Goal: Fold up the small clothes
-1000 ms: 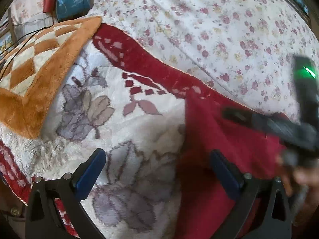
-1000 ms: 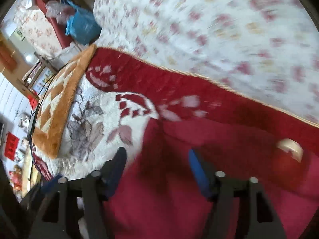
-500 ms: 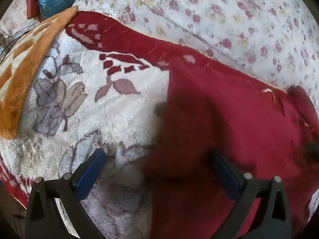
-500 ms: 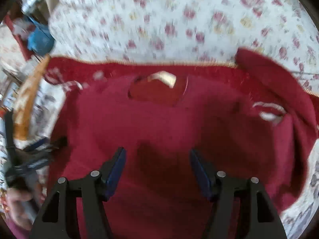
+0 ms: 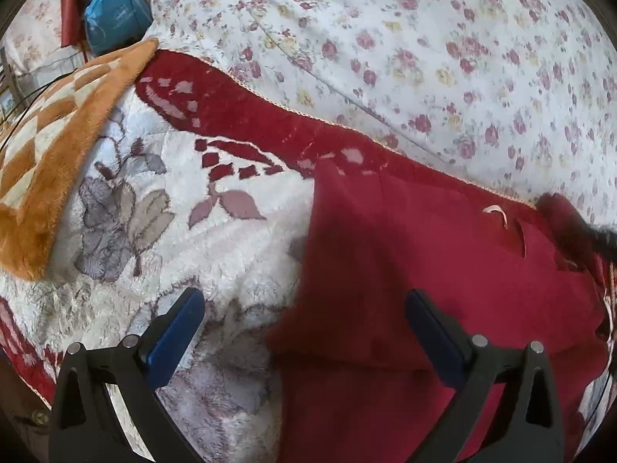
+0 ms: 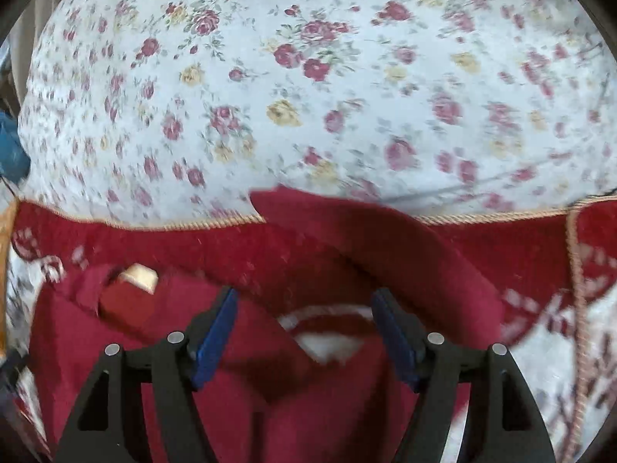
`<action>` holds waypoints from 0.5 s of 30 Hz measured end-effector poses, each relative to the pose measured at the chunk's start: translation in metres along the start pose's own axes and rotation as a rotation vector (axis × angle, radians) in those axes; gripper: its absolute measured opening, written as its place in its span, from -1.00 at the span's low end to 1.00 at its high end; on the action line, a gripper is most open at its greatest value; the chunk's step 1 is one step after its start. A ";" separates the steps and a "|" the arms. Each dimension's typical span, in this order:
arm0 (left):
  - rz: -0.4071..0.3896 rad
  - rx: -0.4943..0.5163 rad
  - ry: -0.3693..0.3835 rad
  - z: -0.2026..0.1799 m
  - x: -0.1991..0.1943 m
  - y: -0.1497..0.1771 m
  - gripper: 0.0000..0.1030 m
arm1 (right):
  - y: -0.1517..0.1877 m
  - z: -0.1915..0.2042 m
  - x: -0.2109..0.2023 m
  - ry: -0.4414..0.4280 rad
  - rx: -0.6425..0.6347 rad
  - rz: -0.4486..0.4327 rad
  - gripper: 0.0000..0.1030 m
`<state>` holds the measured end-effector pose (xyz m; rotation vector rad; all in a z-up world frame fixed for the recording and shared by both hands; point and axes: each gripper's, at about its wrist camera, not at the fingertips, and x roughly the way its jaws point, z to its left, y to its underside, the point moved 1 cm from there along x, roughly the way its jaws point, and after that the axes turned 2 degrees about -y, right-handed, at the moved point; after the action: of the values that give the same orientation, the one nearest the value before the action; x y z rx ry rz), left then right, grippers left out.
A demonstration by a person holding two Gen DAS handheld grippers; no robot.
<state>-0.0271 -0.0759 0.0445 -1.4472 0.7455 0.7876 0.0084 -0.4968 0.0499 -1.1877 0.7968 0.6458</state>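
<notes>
A dark red small garment (image 5: 416, 270) lies spread on a fluffy white-and-red blanket (image 5: 231, 239). My left gripper (image 5: 304, 332) is open and empty, with its jaws straddling the garment's left edge, just above it. In the right wrist view the same garment (image 6: 270, 378) shows its neck opening with a pale label (image 6: 139, 276) at the left and a sleeve (image 6: 385, 247) stretching up to the right. My right gripper (image 6: 304, 328) is open and empty, over the garment near the sleeve's base.
A floral white quilt (image 5: 424, 46) lies behind the blanket, also in the right wrist view (image 6: 308, 77). An orange checked blanket (image 5: 50, 146) lies at the left. A blue bag (image 5: 115, 15) sits far back left. The blanket's corded edge (image 6: 574, 270) runs down the right.
My right gripper swung right across the garment, from its left side to the collar and then the sleeve area. My left gripper shifted right to the garment's left edge. Both stayed open.
</notes>
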 end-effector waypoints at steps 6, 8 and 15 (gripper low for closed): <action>0.008 -0.009 -0.005 0.003 0.008 -0.005 1.00 | -0.032 0.040 0.035 0.221 -0.421 -0.061 0.79; 0.020 -0.017 -0.010 0.005 0.012 -0.006 1.00 | -0.033 0.040 0.052 0.233 -0.472 0.006 0.52; 0.017 -0.014 -0.005 -0.001 0.011 -0.006 1.00 | -0.045 -0.003 -0.005 -0.111 -0.201 -0.014 -0.91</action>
<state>-0.0164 -0.0762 0.0385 -1.4525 0.7504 0.8103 0.0407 -0.5119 0.0778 -1.3257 0.6404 0.7868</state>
